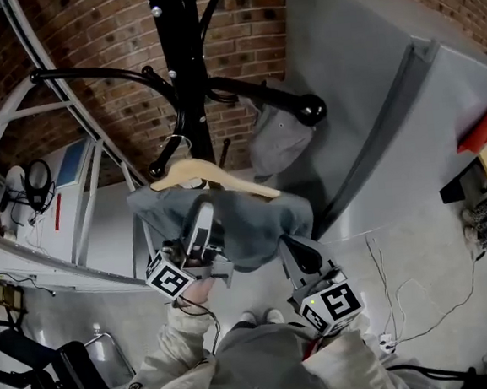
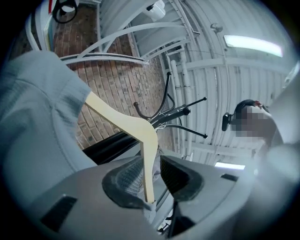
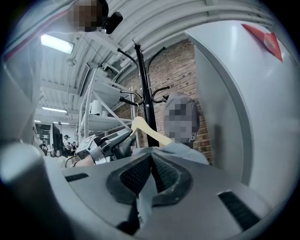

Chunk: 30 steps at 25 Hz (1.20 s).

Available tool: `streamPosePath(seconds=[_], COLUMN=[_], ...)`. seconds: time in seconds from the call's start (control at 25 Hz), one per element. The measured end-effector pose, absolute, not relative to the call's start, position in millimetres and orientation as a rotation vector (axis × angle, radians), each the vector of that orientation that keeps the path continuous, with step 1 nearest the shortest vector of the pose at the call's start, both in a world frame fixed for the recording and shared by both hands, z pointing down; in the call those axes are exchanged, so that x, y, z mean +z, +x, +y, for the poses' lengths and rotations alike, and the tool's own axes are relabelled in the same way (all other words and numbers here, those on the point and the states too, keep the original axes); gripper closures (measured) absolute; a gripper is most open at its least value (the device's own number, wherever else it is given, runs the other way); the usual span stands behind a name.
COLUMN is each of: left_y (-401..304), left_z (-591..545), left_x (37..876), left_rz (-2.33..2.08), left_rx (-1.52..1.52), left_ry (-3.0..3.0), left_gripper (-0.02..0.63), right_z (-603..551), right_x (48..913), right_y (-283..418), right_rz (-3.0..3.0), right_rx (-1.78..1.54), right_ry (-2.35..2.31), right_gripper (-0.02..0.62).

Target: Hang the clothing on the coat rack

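A black coat rack [image 1: 188, 59] stands before a brick wall. A wooden hanger [image 1: 225, 176] carrying a grey garment [image 1: 246, 219] hangs close to the pole; its wire hook sits by a low peg, and I cannot tell whether it rests on it. My left gripper [image 1: 202, 223] points up under the hanger. In the left gripper view the hanger's arm [image 2: 145, 136] runs between the jaws of the left gripper [image 2: 152, 176], with a gap at the right pad, so they are open. My right gripper [image 3: 151, 171] is shut on a fold of the grey garment [image 3: 185, 152].
A second grey garment [image 1: 281, 139] hangs from the rack's right peg [image 1: 308, 109]. A tall grey panel [image 1: 387, 92] stands to the right. White metal framing [image 1: 75, 204] is at the left, a black chair [image 1: 64, 366] at lower left, and cables [image 1: 406, 311] lie on the floor.
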<state>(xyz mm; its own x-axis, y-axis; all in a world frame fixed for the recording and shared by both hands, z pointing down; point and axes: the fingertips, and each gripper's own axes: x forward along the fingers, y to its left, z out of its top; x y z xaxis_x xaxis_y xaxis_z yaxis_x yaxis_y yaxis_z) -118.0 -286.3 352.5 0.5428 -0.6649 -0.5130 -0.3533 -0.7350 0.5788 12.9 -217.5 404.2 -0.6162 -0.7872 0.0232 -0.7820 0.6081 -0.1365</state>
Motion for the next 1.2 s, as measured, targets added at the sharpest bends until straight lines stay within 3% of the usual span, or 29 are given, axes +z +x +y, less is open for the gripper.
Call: streamPosePath(seconds=[0.6, 1.2], left_y=[-120.8, -171.9], left_z=[-221.2, -101.0], left_x=[397.3, 443.2], left_rz=[-1.255, -1.435], left_rx=[-0.643, -0.142], left_ry=[2.528, 2.678], left_gripper=[0.561, 0.598], right_z=[-196.5, -106.1], right_x=[441.3, 428.1], right_y=[-7.0, -85.6], right_rz=[2.848, 2.834], right_rx=[-0.331, -0.267], right_ry=[-1.233, -1.283], right_gripper=[0.571, 0.571])
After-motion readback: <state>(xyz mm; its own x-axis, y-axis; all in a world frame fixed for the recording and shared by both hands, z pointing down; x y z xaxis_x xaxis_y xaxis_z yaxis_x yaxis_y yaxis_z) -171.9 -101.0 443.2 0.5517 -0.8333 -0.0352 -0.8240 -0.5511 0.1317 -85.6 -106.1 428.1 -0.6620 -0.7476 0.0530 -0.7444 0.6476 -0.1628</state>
